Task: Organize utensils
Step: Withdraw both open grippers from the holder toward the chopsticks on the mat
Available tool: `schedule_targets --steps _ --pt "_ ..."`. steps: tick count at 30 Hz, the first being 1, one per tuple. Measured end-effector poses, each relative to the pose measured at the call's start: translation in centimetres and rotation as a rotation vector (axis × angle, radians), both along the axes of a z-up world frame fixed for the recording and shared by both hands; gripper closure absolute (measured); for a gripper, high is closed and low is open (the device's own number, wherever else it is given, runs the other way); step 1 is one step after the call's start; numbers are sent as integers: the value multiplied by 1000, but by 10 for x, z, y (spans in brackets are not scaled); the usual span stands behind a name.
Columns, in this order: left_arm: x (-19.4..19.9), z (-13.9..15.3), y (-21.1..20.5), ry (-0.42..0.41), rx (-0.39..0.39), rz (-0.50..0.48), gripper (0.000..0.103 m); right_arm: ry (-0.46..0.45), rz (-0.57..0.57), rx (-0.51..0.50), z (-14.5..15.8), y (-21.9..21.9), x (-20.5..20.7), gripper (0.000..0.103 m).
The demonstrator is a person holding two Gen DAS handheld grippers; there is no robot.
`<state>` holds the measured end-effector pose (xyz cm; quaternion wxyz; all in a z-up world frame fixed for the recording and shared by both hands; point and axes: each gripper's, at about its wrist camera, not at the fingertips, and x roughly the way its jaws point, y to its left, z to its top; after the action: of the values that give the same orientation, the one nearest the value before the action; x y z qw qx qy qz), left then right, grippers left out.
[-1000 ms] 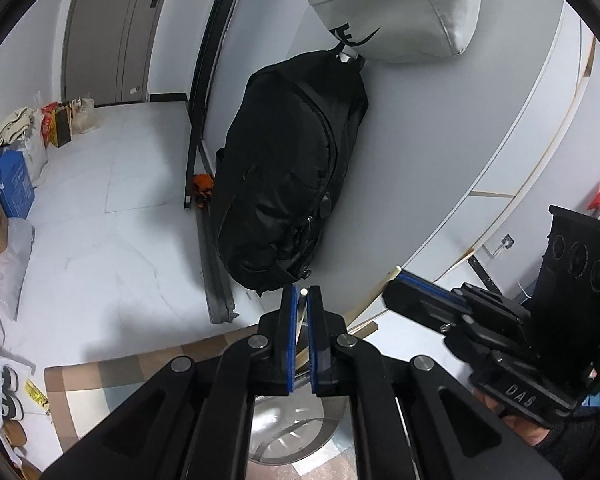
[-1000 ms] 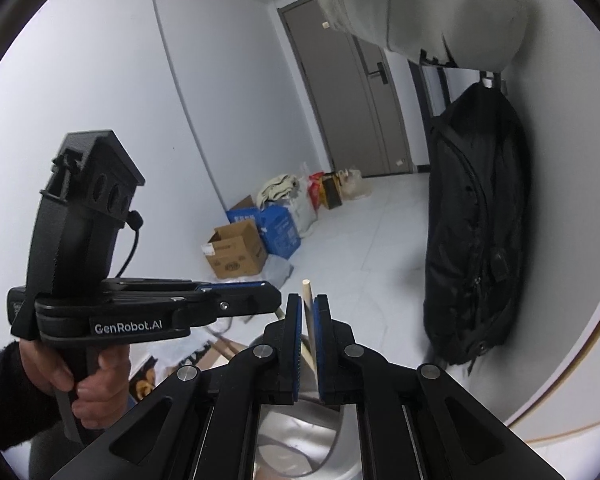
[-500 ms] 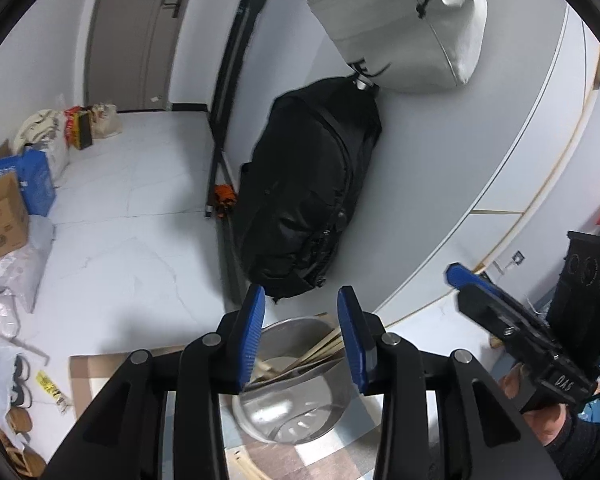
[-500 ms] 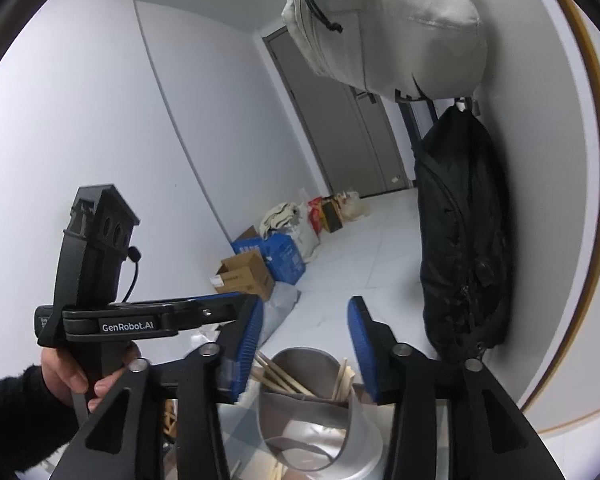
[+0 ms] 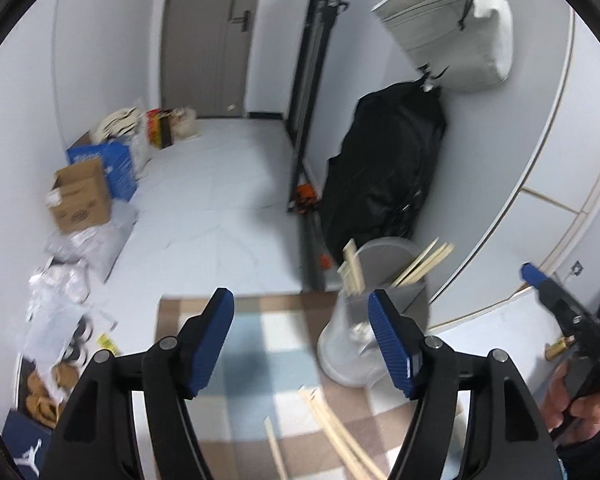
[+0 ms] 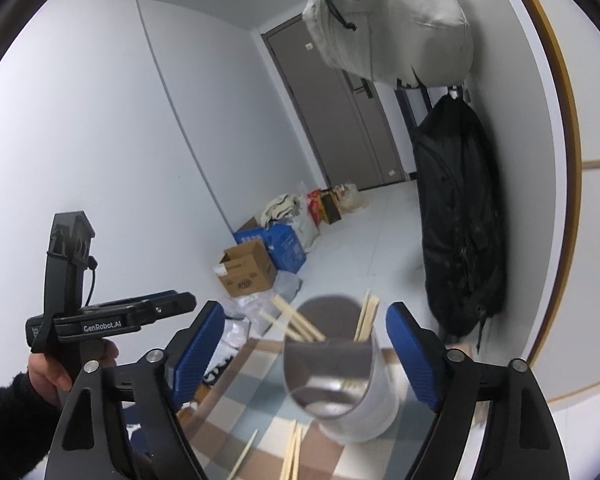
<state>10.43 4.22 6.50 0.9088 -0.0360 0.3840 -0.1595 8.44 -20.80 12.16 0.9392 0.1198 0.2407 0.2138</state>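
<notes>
- While both grippers, left (image 5: pixel 300 344) and right (image 6: pixel 305 350), have just been spreading their jaws and hold nothing, several chopsticks (image 5: pixel 424 260) already stand in the cup (image 5: pixel 364 344).
- More sticks (image 5: pixel 340 436) lie near on the mat (image 5: pixel 260 332), still to collect.

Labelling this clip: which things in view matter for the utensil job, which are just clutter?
Job: chopsticks standing in the metal holder; loose chopsticks on the checked mat.
Clutter: black bag, grey bag, cardboard box, blue box.

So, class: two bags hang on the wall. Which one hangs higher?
The light grey bag, hung near the top of the wall. The black backpack hangs just beneath it, reaching down behind the metal cup of chopsticks.
</notes>
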Motion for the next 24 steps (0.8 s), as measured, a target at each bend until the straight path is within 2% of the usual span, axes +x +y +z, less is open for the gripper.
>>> schedule_targets --steps 2,9,13,19,24 --pt "-4 -12 6 27 8 30 31 6 2 -7 -8 4 -10 12" --pt "-23 -58 27 105 25 126 27 43 20 -57 -34 20 -32 4" --pt "-31 -85 32 118 100 219 27 71 24 -72 -49 28 -41 1" --pt "-27 -116 29 209 100 219 27 116 18 -112 -76 41 -52 0" --pt "-29 -129 27 277 55 187 27 169 38 -118 -95 46 -57 0"
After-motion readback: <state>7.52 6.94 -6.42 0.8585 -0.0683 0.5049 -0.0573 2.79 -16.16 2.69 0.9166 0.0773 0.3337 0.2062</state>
